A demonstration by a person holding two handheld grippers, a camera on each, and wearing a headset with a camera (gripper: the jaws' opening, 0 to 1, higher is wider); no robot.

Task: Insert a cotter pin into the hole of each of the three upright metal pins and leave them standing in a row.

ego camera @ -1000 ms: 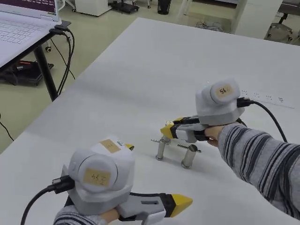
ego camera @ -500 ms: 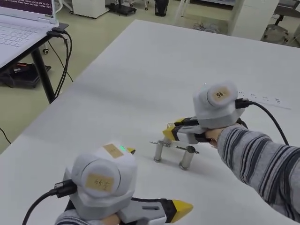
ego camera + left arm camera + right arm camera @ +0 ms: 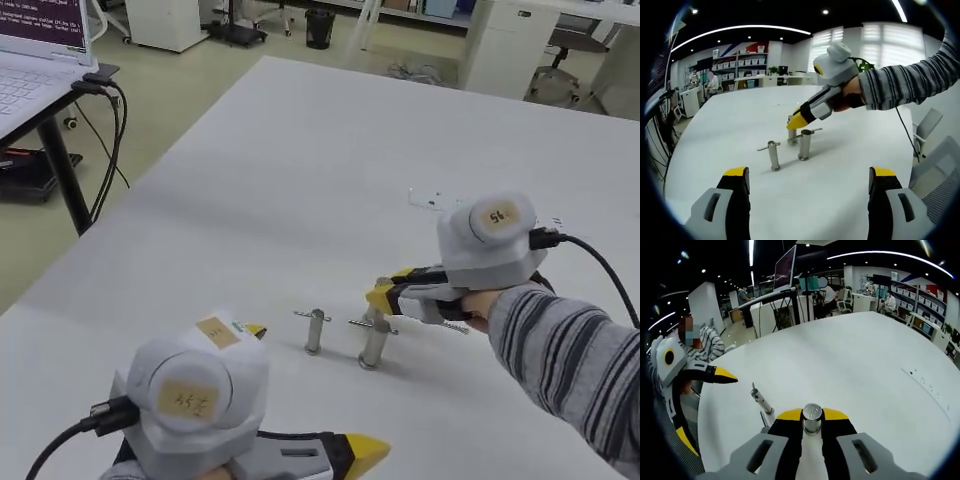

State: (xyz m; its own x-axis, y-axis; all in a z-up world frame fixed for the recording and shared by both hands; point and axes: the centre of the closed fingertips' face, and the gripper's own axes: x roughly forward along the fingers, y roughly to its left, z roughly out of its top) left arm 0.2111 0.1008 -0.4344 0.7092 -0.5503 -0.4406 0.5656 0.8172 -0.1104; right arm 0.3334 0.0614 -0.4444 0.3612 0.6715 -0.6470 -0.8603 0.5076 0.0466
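Note:
Two upright metal pins stand on the white table [image 3: 300,150], each with a cotter pin through its top: one pin [image 3: 315,331] [image 3: 773,155] on the left, the other [image 3: 373,343] [image 3: 804,145] to its right. My right gripper [image 3: 385,297] [image 3: 812,422] is shut on a third metal pin [image 3: 812,418] [image 3: 791,134], upright just behind the second one. My left gripper [image 3: 310,390] [image 3: 809,200] stands open and holds nothing, near the table's front edge and short of the pins.
A white power strip [image 3: 430,200] with a cable lies behind the right gripper. Off the table's left side stand a laptop [image 3: 30,45] on a dark stand and hanging cables [image 3: 105,130]. Bare tabletop stretches to the far side.
My right gripper has carried its pin to the right along the row, from behind the left pin to behind the right one. The camera has shifted too.

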